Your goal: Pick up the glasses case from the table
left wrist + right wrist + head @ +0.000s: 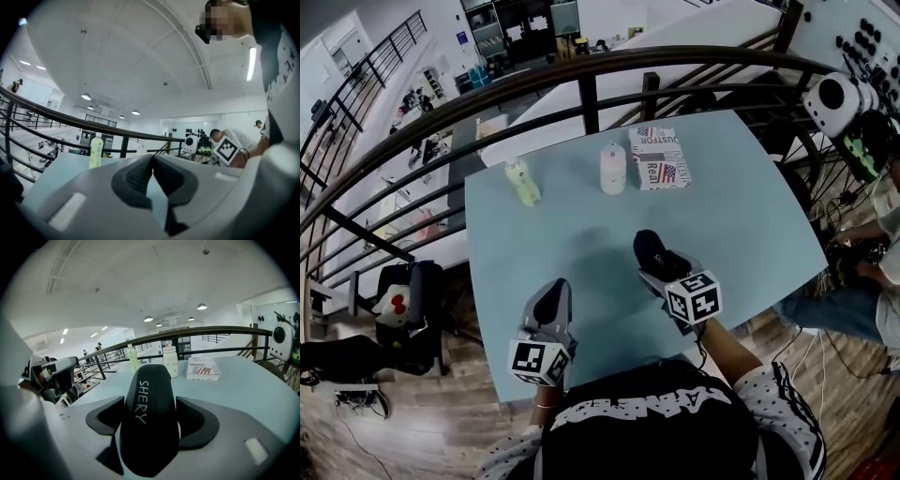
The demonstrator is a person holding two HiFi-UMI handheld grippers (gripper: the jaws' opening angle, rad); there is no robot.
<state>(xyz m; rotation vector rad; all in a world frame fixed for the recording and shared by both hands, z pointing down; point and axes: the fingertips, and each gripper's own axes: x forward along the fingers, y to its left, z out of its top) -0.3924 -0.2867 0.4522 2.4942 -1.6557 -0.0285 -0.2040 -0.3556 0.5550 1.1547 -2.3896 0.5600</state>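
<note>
Head view: the pale blue worktop [750, 216] was seen beneath both tools. The left tongs [551, 305] were shut on nothing. The right tongs [151, 420] were clamped across the black glasses case [150, 394], held over the worktop's near half. The case was judged light, stiff and smooth, best gripped across its narrow middle.

Worktop [741, 216]: pale blue, bare near side | far side, left to right: green bottle [523, 181], upright | white bottle [612, 169], upright | flag-printed book [661, 157], flat, just beside white bottle
</note>
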